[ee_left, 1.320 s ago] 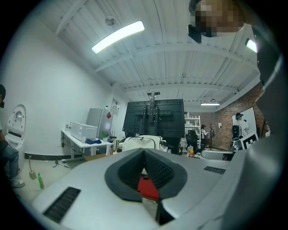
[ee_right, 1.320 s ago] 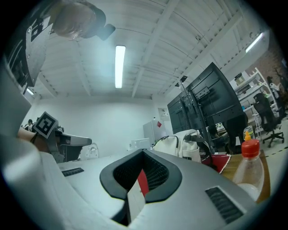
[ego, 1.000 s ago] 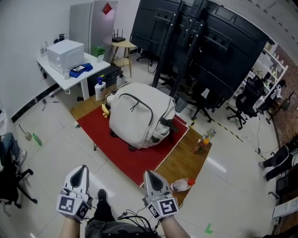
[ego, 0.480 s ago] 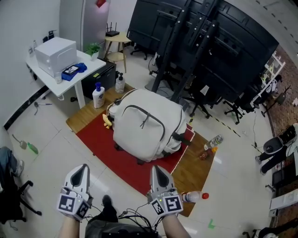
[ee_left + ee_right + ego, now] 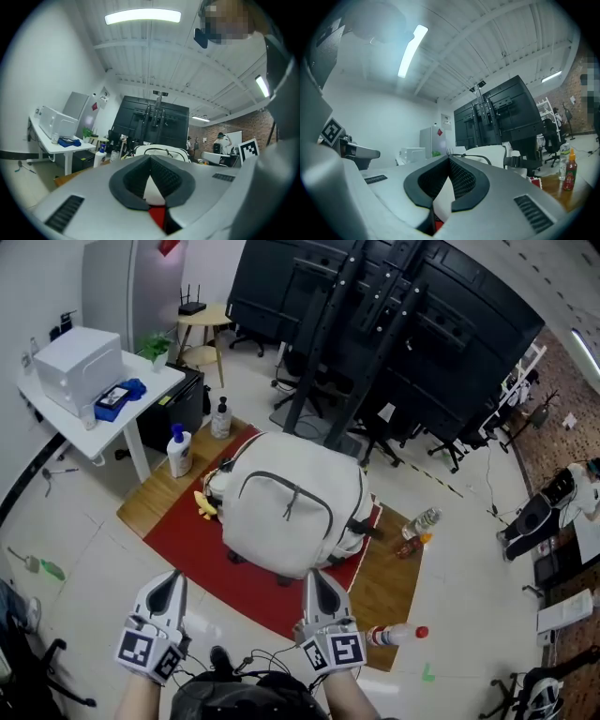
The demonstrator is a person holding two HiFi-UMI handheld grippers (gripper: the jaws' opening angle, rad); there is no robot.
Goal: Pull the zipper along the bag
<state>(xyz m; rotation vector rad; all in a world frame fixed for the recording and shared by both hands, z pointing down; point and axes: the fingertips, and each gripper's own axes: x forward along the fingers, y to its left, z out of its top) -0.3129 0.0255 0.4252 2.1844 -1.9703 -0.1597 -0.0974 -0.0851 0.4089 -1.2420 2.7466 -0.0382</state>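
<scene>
A white backpack (image 5: pixel 292 510) lies on a red mat (image 5: pixel 217 559) over a low wooden platform. A dark zipper line curves across its front, with a dark pull tab (image 5: pixel 290 504) near the middle. My left gripper (image 5: pixel 172 577) and right gripper (image 5: pixel 312 576) are held low at the bottom of the head view, short of the bag and apart from it. Both have their jaws shut with nothing between them. The bag shows ahead, past the jaw tips, in the left gripper view (image 5: pixel 162 152) and in the right gripper view (image 5: pixel 494 153).
A white table (image 5: pixel 105 423) with a white box stands at the left, with two pump bottles (image 5: pixel 179 450) beside it. A banana (image 5: pixel 202 504) lies by the bag. Bottles (image 5: pixel 422 520) stand at the platform's right and one (image 5: pixel 397 635) lies near my right gripper. A black screen stand (image 5: pixel 375 324) rises behind.
The bag and platform have come nearer and shifted toward the centre of the head view as I moved forward. Both grippers stayed shut and empty.
</scene>
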